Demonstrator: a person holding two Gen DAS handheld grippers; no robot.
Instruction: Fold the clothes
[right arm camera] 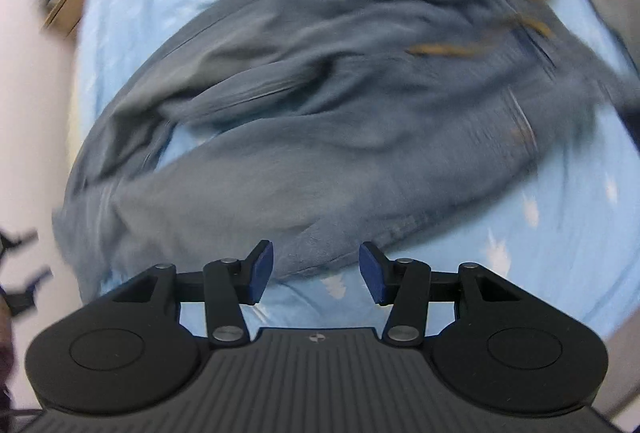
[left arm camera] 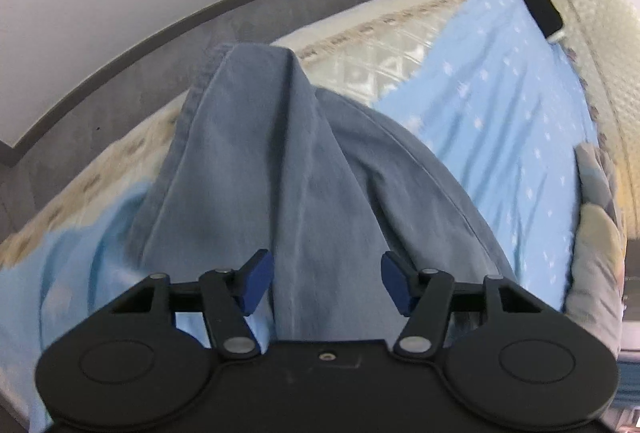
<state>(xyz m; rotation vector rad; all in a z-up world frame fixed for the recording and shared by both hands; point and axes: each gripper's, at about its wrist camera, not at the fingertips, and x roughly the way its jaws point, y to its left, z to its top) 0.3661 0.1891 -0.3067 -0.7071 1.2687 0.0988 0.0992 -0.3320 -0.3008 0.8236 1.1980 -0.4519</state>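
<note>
While the jeans (right arm camera: 320,105) lie rumpled and unfolded across the blue bedsheet (left arm camera: 500,105), the work looks to be at its start: spreading the garment flat before any fold. Ahead of the left gripper (left arm camera: 327,283) a trouser leg runs straight out from between the fingers toward the mattress edge (left arm camera: 380,45), and the denim passes under the gap. Its blue pads (left arm camera: 256,281) stand wide apart, clamping nothing, though whether they brush the cloth below cannot be told. At the right gripper (right arm camera: 316,271), equally spread and holding nothing, the waist end of the jeans bulges just beyond the fingertips, bare sheet showing directly between them; the view is blurred. Next, I judge, each gripper must pinch a hem or waistband edge and draw the legs out smooth.
</note>
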